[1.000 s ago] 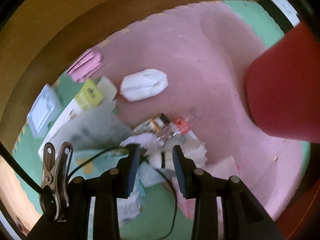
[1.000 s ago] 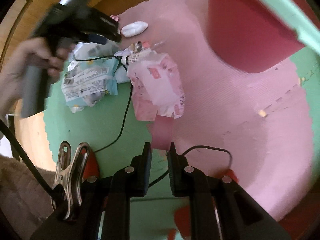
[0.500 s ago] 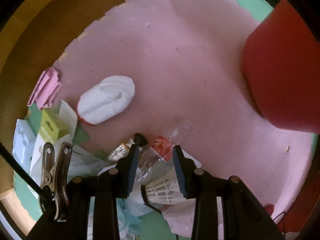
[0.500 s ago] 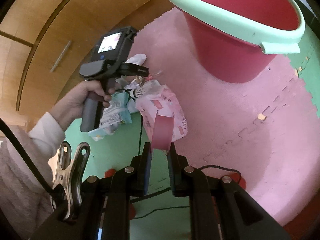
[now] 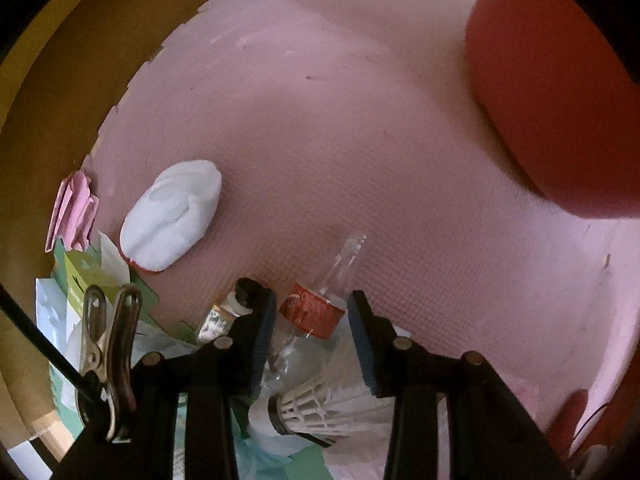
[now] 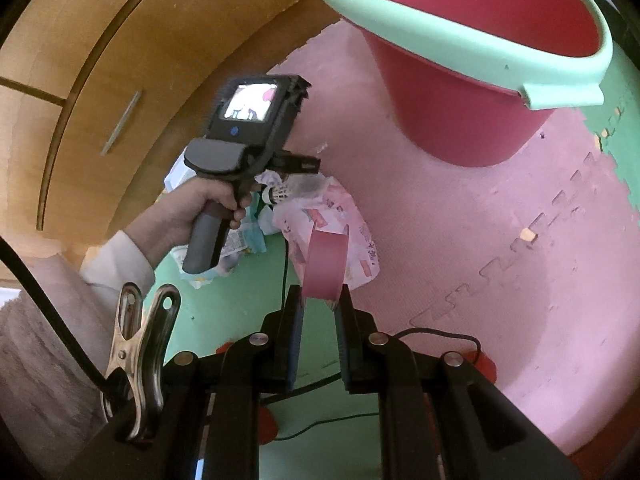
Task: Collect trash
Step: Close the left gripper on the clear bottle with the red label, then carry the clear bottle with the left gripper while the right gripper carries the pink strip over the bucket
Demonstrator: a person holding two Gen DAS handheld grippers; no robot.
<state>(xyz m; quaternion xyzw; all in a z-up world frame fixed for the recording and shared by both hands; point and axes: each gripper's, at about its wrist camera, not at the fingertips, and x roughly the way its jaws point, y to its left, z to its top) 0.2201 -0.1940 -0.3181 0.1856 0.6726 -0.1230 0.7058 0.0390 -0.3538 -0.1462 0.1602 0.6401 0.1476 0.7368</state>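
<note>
My left gripper (image 5: 311, 304) points down into a trash pile. Its jaws are opening, and a clear bottle with a red label (image 5: 316, 312) lies between the fingers, untouched by the pads. A white shuttlecock (image 5: 332, 404) rests just beneath, and a small tube with a black cap (image 5: 224, 314) lies beside the left finger. My right gripper (image 6: 320, 298) is shut on a pink strip (image 6: 325, 260), held up above the mat. The red bucket with a mint rim (image 6: 472, 92) stands beyond it. In the right wrist view a hand (image 6: 200, 208) holds the left gripper (image 6: 300, 168) over the pile.
A white pad (image 5: 172, 216), folded pink paper (image 5: 72, 212) and a green carton (image 5: 82, 280) lie left of the pile. A pink printed wrapper (image 6: 352, 232) and a black cable (image 6: 286, 264) lie on the pink and green foam mats. A wooden cabinet (image 6: 120, 60) stands behind.
My left gripper has sunk into the pile, and the bottle now sits between its fingers. The right gripper has risen and tilted up with the pink strip, bringing the bucket's rim into view.
</note>
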